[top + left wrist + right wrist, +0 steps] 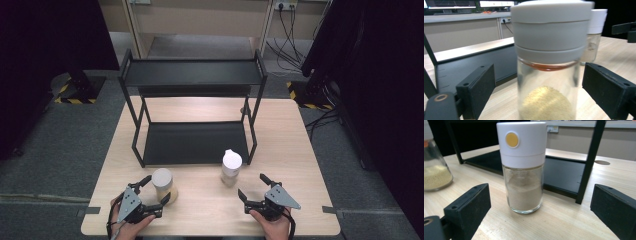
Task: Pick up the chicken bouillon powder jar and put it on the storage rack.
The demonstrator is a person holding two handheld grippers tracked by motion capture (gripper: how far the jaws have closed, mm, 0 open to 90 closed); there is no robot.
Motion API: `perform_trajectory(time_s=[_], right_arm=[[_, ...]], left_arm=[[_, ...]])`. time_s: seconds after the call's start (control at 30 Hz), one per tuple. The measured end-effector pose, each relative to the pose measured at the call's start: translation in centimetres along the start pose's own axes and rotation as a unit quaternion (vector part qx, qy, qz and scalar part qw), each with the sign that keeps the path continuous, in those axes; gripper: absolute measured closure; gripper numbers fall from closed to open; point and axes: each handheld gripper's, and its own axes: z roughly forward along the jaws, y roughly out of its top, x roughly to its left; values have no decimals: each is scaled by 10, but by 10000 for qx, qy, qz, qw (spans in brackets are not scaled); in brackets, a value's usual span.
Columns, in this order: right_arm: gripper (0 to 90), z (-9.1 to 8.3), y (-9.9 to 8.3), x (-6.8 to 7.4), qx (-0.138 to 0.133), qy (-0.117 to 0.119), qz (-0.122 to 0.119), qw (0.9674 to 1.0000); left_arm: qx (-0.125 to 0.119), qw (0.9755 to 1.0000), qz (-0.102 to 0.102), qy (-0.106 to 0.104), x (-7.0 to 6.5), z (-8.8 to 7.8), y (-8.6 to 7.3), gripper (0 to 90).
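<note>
now we've got the left gripper (151,191) with jaws apart around the grain jar (164,185), right gripper (253,187) gaping before the spice jar (231,167); next, we'd say, clamp both.

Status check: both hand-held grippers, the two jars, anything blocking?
Left hand-held gripper open around grain jar, not gripping. Right hand-held gripper open, short of powder jar. Both jars upright before rack. Nothing blocking.

Count, tabletop (210,210):
Jars: 2 total. 1 grey-lidded jar (164,185), yellowish grains inside; 1 white-capped shaker jar (231,167), pale powder inside, 1 yellow dot on cap.
Racks: 1 black rack (192,107), 2 shelves.
Grippers: 2, left gripper (152,191), right gripper (252,186); 2 black fingers (477,87) each.
Hands: 2.
</note>
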Motion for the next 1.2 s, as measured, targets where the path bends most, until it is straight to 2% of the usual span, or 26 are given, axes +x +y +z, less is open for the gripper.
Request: perform_trajectory(time_s=[0.1, 0.2, 0.37, 0.77, 1.2], right_arm=[[36, -1, -2, 2, -45, -34, -30, 10000], [37, -1, -1, 3, -33, -46, -70, 10000], [37, -1, -3, 2, -75, -51, 8, 10000], [37, -1, -1, 2, -37, -41, -4, 10000], [37, 0, -1, 1, -29, -58, 39, 10000]], left_arm=[[-64, 10000, -44, 4, 0, -4, -3, 109], [-73, 10000, -2, -1, 0, -4, -3, 118], [-95, 9999, -3, -40, -3, -4, -3, 126], [-272, 9996, 44, -77, -9, -1, 2, 149], [-384, 9992, -44, 52, -15, 8, 10, 176]])
